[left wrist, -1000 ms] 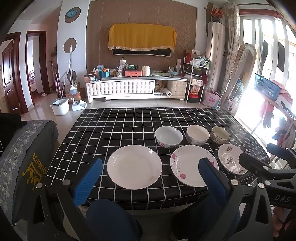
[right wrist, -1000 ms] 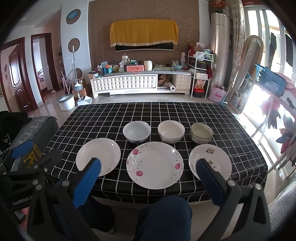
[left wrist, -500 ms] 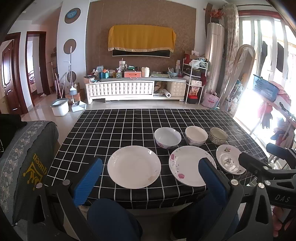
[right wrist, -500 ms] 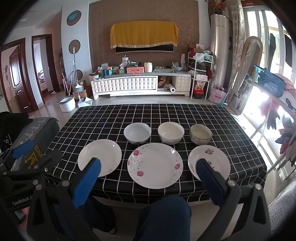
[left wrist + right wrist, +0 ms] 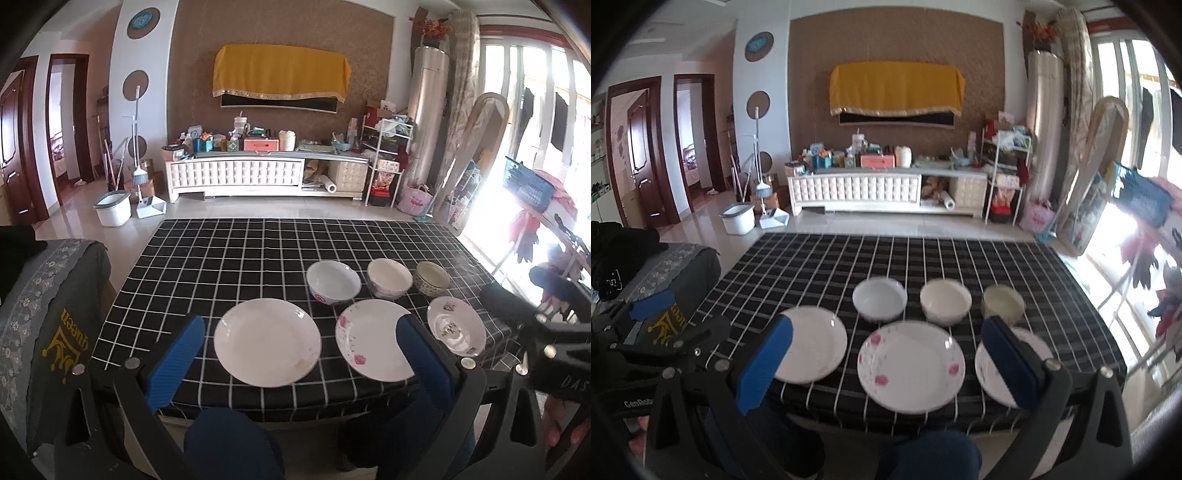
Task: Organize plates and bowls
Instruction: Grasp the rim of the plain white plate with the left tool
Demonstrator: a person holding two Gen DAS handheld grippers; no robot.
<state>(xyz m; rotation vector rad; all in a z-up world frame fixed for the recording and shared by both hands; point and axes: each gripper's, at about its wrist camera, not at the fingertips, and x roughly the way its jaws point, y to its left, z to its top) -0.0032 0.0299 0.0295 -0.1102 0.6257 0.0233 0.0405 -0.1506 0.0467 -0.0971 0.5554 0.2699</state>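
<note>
Beyond both tongs, left tongs (image 5: 301,345) and right tongs (image 5: 895,350) wide open, empty, plates (image 5: 911,365) and bowls (image 5: 880,303) untouched

You have six dishes in two rows near the table's six o'clock edge. Front row: a plain white plate (image 5: 267,341) at nine o'clock, a larger white plate with pink flowers (image 5: 911,365) in the middle, and a small floral plate (image 5: 456,329) at three o'clock. Behind them stand three upright, empty bowls: a white bowl (image 5: 333,282) at the left, a cream bowl (image 5: 389,282) in the centre, and a patterned bowl (image 5: 431,278) at the right. None are stacked; neighbours sit near each other.
</note>
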